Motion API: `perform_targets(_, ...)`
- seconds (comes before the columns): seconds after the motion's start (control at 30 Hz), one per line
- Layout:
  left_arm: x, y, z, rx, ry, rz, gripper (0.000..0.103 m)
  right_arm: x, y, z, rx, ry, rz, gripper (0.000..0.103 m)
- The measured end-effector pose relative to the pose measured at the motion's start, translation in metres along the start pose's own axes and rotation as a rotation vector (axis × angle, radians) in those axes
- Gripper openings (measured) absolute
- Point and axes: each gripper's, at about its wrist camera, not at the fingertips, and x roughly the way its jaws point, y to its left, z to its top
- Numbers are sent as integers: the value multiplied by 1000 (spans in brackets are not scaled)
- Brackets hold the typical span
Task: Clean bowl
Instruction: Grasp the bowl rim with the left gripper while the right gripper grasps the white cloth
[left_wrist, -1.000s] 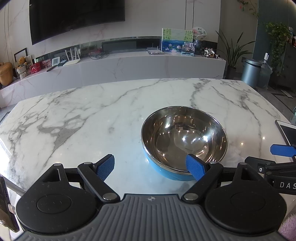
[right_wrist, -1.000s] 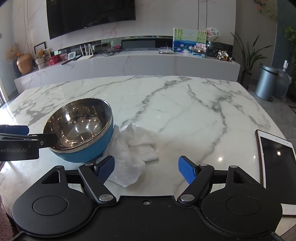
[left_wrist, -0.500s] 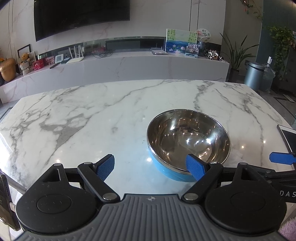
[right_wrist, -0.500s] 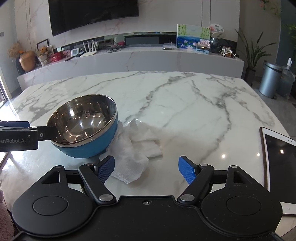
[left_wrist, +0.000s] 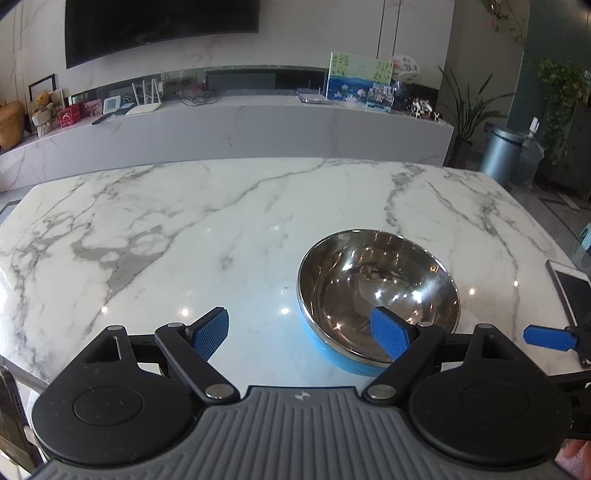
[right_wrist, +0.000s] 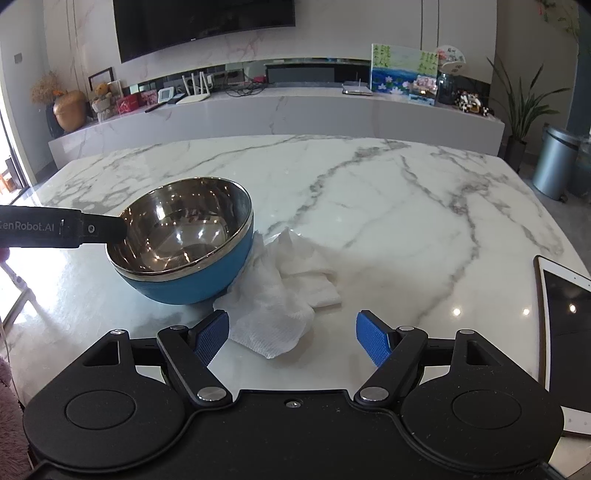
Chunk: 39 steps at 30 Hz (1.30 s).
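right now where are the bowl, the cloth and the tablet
bowl (right_wrist: 192, 284): right wrist view, on its blue outer wall
cloth (right_wrist: 273, 306): right wrist view, on the crumpled middle, right of the bowl
tablet (right_wrist: 565, 306): right wrist view, on its dark screen

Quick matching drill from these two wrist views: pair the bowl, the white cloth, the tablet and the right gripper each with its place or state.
Things:
1. bowl
2. white cloth
3. tablet
4. right gripper

Places or states:
a. at the table's right edge, screen up
b. open, holding nothing
c. tilted, with a left gripper finger inside its rim
d. crumpled on the marble, against the blue side

Pairs: 1-c, 2-d, 3-a, 4-b
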Motion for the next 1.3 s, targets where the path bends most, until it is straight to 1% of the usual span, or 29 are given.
perform_targets(0.17, 16, 5, 9, 27, 60, -40, 84, 11, -2, 6, -24, 45, 8, 74)
perform_targets(0.3, 30, 10, 16, 43, 108, -75, 84, 20, 0, 10, -73, 68, 17, 74)
perform_targets(0.33, 35, 11, 17, 41, 121, -80, 78, 22, 2, 11, -86, 73, 18, 74)
perform_targets(0.37, 40, 13, 17, 38, 134, -83, 66, 25, 3, 12, -99, 77, 19, 73)
perform_targets(0.4, 44, 14, 17, 31, 152, -91, 63, 27, 4, 13, -112, 81, 20, 68)
perform_targets(0.43, 47, 16, 17, 20, 171, -103, 62, 30, 4, 13, -109, 85, 26, 64)
perform_targets(0.47, 51, 18, 18, 7, 184, -117, 58, 32, 3, 14, -102, 90, 34, 56)
perform_targets(0.5, 54, 20, 17, -3, 193, -128, 57, 34, 1, 13, -87, 94, 48, 54)
perform_targets(0.6, 60, 19, 16, 6, 217, -123, 51, 42, -1, 16, -76, 105, 75, 54)
perform_targets(0.63, 62, 18, 16, 11, 225, -120, 47, 44, -1, 17, -83, 106, 81, 54)
perform_targets(0.67, 64, 17, 16, 17, 233, -116, 38, 46, -1, 18, -90, 108, 87, 53)
perform_targets(0.7, 66, 16, 15, 26, 237, -112, 31, 49, -1, 19, -96, 109, 92, 52)
perform_targets(0.77, 67, 15, 14, 35, 239, -114, 27, 53, -1, 20, -108, 111, 103, 52)
perform_targets(0.9, 68, 13, 14, 40, 245, -132, 23, 58, 1, 23, -127, 115, 124, 50)
perform_targets(0.93, 68, 12, 13, 41, 247, -136, 18, 60, 2, 24, -131, 116, 129, 50)
perform_targets(0.97, 70, 13, 16, 43, 248, -138, 18, 61, 3, 24, -136, 120, 135, 44)
perform_targets(1.0, 72, 15, 22, 44, 248, -136, 18, 63, 5, 25, -140, 126, 141, 35)
perform_targets(1.03, 73, 16, 25, 46, 247, -137, 18, 64, 6, 26, -145, 131, 147, 35)
perform_targets(1.1, 73, 18, 26, 40, 235, -142, 16, 65, 7, 27, -156, 132, 146, 28)
perform_targets(1.17, 72, 19, 27, 41, 215, -141, 13, 64, 7, 27, -159, 134, 142, 24)
perform_targets(1.23, 70, 18, 28, 47, 194, -137, 12, 62, 6, 27, -162, 137, 138, 22)
perform_targets(1.3, 67, 14, 29, 79, 166, -118, 12, 60, 7, 28, -173, 133, 117, 21)
